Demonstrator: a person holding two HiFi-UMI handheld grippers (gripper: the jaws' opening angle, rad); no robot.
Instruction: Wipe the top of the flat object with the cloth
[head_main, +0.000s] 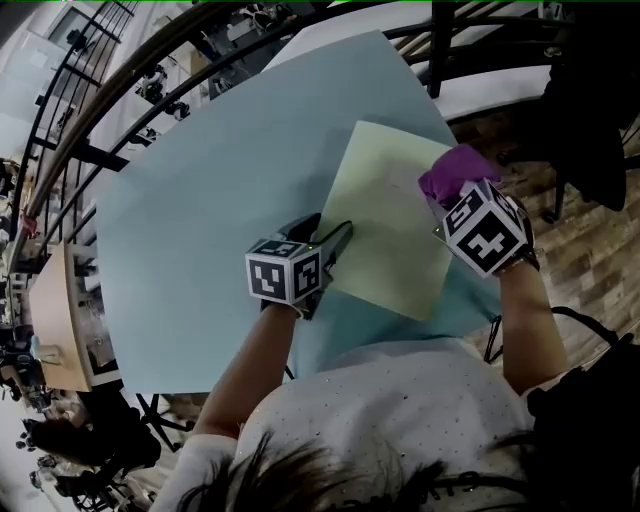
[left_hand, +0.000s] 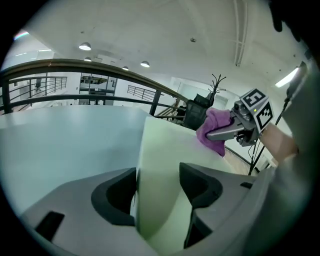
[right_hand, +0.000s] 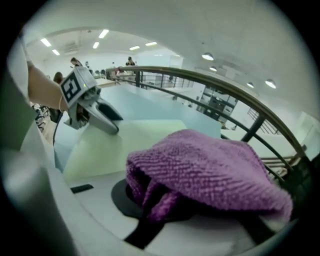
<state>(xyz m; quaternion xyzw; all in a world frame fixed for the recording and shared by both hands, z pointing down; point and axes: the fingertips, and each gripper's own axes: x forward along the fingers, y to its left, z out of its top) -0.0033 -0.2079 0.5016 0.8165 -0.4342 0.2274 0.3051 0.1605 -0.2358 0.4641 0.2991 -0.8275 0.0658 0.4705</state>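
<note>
We see the flat sheet (head_main: 392, 215), pale green, lying on the light blue desk (head_main: 190, 200), toward its right side and turned at a slant to the desk's edges. The purple cloth (head_main: 455, 172) sits bunched on the sheet's far right corner, and the right tool (head_main: 452, 196) has its jaws pinched on a fold of it; in the right gripper view the cloth (right_hand: 210, 170) drapes over both jaws and hides most of them. Across the sheet, at its near left edge, we find the left tool (head_main: 338, 235) with its jaws closed on the sheet itself; the left gripper view shows the sheet (left_hand: 165, 165) running up between the two dark pads. Beyond the desk a dark curved railing (head_main: 120, 90) runs past, and wooden floor (head_main: 590, 250) shows at the right.
</note>
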